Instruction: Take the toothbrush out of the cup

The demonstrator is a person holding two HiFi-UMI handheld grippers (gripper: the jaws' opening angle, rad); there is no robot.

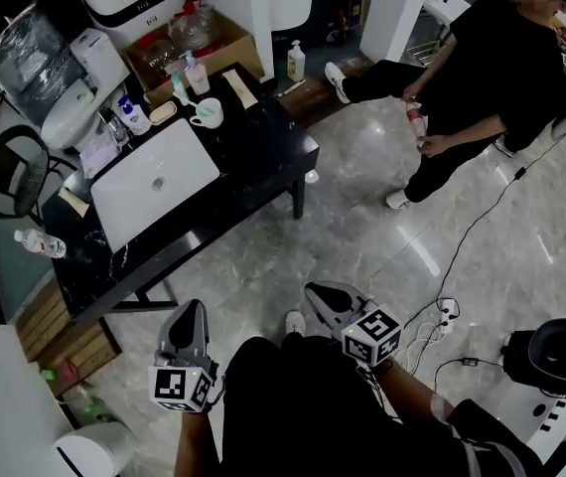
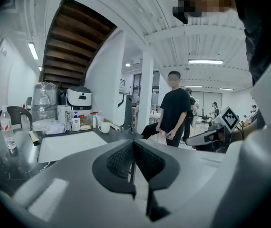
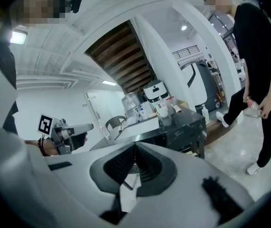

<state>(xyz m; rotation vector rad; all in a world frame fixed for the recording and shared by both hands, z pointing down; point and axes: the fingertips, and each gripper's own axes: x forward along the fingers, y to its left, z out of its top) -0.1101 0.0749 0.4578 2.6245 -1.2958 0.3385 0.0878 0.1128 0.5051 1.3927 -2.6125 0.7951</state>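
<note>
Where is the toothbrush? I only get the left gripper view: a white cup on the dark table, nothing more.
Observer: The head view looks into the cup: something pale green lies inside, probably the toothbrush.
Operator: Are the tools close to it?
Observer: No; from above, the left tool and right tool hang over the floor, short of the table.
Operator: Does the right one hold anything?
Observer: Its own view shows its jaws closed on nothing.

Black table [image 1: 263, 147]: closed white laptop [image 1: 154, 182] at centre, water bottle [image 1: 40, 243] upright nr left end. Cardboard box [image 1: 204, 38] beyond far end. Person in black [image 1: 482, 78] standing to right. Cables [image 1: 437, 331] on floor tiles.
</note>
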